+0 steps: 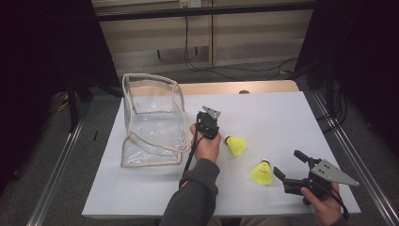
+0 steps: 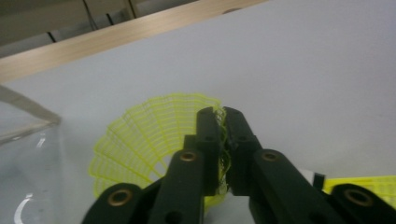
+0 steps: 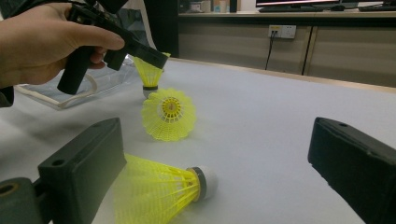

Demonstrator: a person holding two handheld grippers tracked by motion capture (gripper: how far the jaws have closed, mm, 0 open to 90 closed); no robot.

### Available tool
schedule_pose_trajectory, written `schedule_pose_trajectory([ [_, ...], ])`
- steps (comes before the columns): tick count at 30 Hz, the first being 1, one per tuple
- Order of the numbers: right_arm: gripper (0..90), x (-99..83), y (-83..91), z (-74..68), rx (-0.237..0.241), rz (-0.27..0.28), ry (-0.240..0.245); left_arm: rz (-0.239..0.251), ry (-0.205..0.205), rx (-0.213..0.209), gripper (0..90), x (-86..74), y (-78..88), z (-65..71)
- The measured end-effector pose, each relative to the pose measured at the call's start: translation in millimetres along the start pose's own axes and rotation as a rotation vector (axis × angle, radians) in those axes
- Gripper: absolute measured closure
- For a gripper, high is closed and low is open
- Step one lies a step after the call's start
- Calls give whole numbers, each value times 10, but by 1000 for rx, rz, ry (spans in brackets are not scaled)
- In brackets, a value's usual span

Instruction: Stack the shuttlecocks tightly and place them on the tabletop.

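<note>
The left gripper [image 2: 223,116] pinches the rim of a yellow mesh shuttlecock skirt [image 2: 140,144]; its jaws are nearly together with the mesh caught between them. In the right gripper view this held shuttlecock [image 3: 149,74] hangs cork-down, its white cork at or just above the white table sheet [image 1: 282,117]; contact cannot be told. The left hand [image 1: 205,143] holds this gripper just right of a clear plastic pouch [image 1: 150,117], which stands open on the sheet.

The right gripper [image 1: 289,167] rests near the sheet's front right corner with its jaws wide apart and nothing gripped. A second shuttlecock [image 1: 262,173] lies on its side just left of these jaws. A third shuttlecock [image 1: 236,145] lies on its side between the two grippers.
</note>
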State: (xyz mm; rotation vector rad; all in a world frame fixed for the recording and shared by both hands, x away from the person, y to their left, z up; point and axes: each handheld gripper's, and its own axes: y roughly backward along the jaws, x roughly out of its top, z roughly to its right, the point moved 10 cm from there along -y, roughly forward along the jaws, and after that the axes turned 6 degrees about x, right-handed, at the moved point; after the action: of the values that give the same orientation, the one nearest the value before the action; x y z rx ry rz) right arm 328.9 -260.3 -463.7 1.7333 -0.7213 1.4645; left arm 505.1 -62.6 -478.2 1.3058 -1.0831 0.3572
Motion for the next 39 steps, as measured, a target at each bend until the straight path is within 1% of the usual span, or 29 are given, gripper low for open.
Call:
schedule_pose_trajectory([
  [1, 31, -1, 1, 2, 0, -1, 0, 13, 18, -21, 784, 20, -10, 37],
  [2, 31, 1, -3, 3, -2, 3, -9, 15, 29, -43, 754, 33, -20, 74],
  [3, 31, -3, -2, 9, -1, 1, -3, 20, 49, -69, 734, 52, -29, 119],
  [4, 31, -4, -1, 7, 1, 1, -5, 30, 60, -92, 712, 78, -34, 154],
  [5, 31, -3, 0, 8, 1, 2, -5, 26, 68, -100, 700, 90, -43, 175],
  [6, 31, -3, 3, 11, -1, 1, -5, 18, 73, -122, 695, 95, -55, 207],
  [7, 31, 0, 3, 10, -1, 2, -7, 10, 85, -130, 692, 103, -72, 235],
  [10, 31, 2, 4, 9, 0, 2, -5, 7, 102, -149, 689, 123, -102, 280],
  [11, 31, 2, 5, 9, 1, 3, -7, 7, 103, -152, 688, 130, -111, 292],
  [12, 31, 1, 5, 12, -2, 2, -8, 7, 114, -157, 688, 141, -118, 311],
  [16, 31, 2, 8, 19, -1, 3, -7, 6, 126, -167, 664, 163, -137, 331],
  [17, 32, 1, 8, 18, 0, 2, -7, 3, 119, -163, 666, 166, -153, 328],
  [19, 32, 3, 6, 13, 0, 2, -8, 6, 121, -162, 674, 182, -178, 329],
  [21, 32, 4, 4, 8, 2, 2, -6, -7, 112, -169, 718, 181, -196, 340],
  [23, 32, 9, 5, 4, 2, 3, -3, -13, 112, -177, 743, 185, -210, 363],
  [29, 32, 3, 5, 9, 2, 2, -8, -33, 111, -183, 813, 178, -251, 418],
  [32, 32, 3, 8, 9, 2, 2, -9, -31, 111, -186, 829, 181, -276, 437],
  [34, 32, 3, 7, 7, 3, 2, -7, -40, 104, -187, 834, 176, -281, 441],
  [35, 32, 3, 7, 4, 4, 1, -6, -39, 115, -185, 837, 180, -290, 454],
  [38, 32, 3, 6, -1, 8, 2, -6, -44, 109, -190, 843, 179, -308, 462],
  [39, 32, 2, 6, 0, 8, 2, -5, -44, 113, -189, 848, 180, -313, 465],
])
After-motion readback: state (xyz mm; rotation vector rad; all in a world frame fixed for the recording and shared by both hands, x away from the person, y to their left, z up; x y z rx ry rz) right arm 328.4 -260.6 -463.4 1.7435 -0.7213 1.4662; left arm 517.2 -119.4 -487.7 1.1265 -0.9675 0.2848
